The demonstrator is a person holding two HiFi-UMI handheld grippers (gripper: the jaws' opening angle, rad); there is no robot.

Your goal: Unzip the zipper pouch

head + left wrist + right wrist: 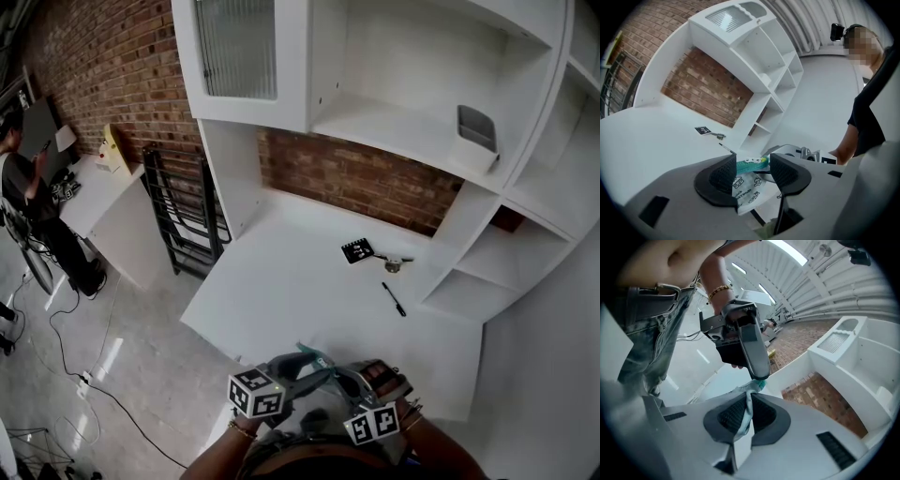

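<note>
My right gripper (750, 398) is clamped tight on the zipper pouch (749, 391). A fold of its pale fabric is pinched between the ribbed pads and runs up past the jaw tips.

My left gripper (753, 160) meets the pouch from the other side. Its jaws stand partly apart, with the pouch's teal zip edge (752, 164) stretched across the gap between the tips. The white printed fabric hangs below, lying against one pad. The jaws seem to be closed on that teal edge, though from this angle I can't be sure both pads press on it.

In the head view both grippers sit close together low in the frame. They hold the pouch in the air in front of my body, just off the near edge of a white desk (281, 281).

Farther back on the desk lie a black pen (394, 299) and a small black marker card (356, 250), well apart from the pouch. A white shelf unit (422, 122) stands over the desk against a brick wall (356, 178).
</note>
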